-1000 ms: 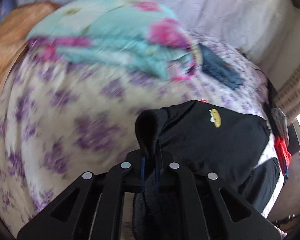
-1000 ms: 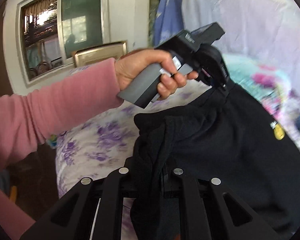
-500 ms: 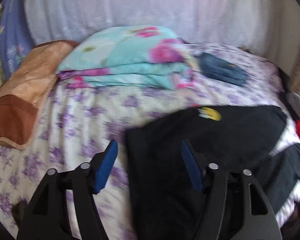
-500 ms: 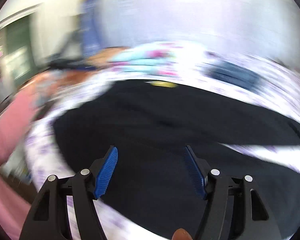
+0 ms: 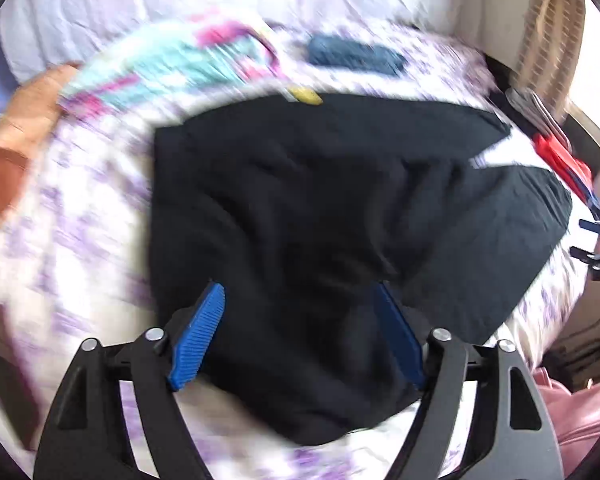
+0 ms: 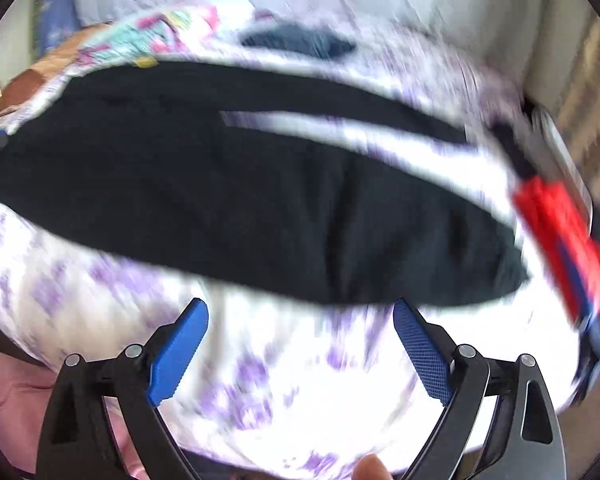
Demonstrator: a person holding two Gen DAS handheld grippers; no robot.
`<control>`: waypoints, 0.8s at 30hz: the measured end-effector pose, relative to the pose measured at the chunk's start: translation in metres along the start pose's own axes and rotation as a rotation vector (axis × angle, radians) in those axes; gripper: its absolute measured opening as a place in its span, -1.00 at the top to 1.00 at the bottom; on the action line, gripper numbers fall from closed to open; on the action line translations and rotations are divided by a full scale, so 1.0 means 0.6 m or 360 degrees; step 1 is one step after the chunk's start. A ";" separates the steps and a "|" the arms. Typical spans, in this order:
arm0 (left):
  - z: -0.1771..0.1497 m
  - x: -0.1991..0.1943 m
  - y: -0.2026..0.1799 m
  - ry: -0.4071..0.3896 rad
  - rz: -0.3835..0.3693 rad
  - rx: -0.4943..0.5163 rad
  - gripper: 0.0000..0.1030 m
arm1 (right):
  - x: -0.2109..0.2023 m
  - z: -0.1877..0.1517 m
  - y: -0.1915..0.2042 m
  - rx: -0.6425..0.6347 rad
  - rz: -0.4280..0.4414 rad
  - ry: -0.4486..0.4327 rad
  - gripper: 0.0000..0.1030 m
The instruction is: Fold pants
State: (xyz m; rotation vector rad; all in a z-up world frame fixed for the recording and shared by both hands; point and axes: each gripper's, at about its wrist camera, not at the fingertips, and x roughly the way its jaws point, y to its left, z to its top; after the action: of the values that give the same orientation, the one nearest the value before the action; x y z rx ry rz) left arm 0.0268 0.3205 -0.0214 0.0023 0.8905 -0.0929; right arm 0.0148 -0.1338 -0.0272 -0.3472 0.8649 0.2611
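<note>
On the purple-flowered bed sheet [image 6: 260, 368], black fabric pants [image 5: 320, 200] lie crosswise beneath the wide-open, empty left gripper [image 5: 296, 336]; the right gripper [image 6: 300, 352], equally spread, hovers just short.

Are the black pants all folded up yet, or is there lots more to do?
Not folded yet. Done: the black pants lie spread flat on the purple-flowered bedsheet, their two legs apart with sheet showing between them. In hand: nothing; the left gripper and right gripper are both open, holding no cloth. Left: probably every fold, starting with laying one leg over the other.
</note>
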 end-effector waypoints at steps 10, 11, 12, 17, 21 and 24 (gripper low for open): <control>0.196 0.040 0.103 0.0026 0.0229 0.0153 -0.92 | 0.080 0.255 0.104 -0.0568 0.0402 -0.0134 -0.93; 0.218 0.063 0.111 0.0090 0.0209 0.0166 -0.92 | 0.102 0.290 0.112 -0.0612 0.0390 -0.0135 -0.93; 0.228 0.078 0.115 0.0127 0.0198 0.0183 -0.92 | 0.120 0.317 0.117 -0.0633 0.0401 -0.0129 -0.93; 0.272 0.180 0.130 0.0282 0.0039 0.0292 -0.92 | 0.243 0.467 0.142 -0.0611 0.0686 0.0058 -0.93; 0.299 0.240 0.149 0.0349 -0.0162 0.0368 -0.92 | 0.326 0.530 0.175 -0.0752 0.0828 0.0157 -0.53; 0.314 0.274 0.161 0.0394 -0.0210 0.0427 -0.92 | 0.391 0.576 0.195 -0.0866 0.0920 0.0242 -0.31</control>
State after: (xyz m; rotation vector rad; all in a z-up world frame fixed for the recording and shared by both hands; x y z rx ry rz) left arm 0.2840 0.3956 -0.0340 0.2090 1.1196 -0.3408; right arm 0.3584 0.1306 -0.0253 -0.6231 1.0266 1.0277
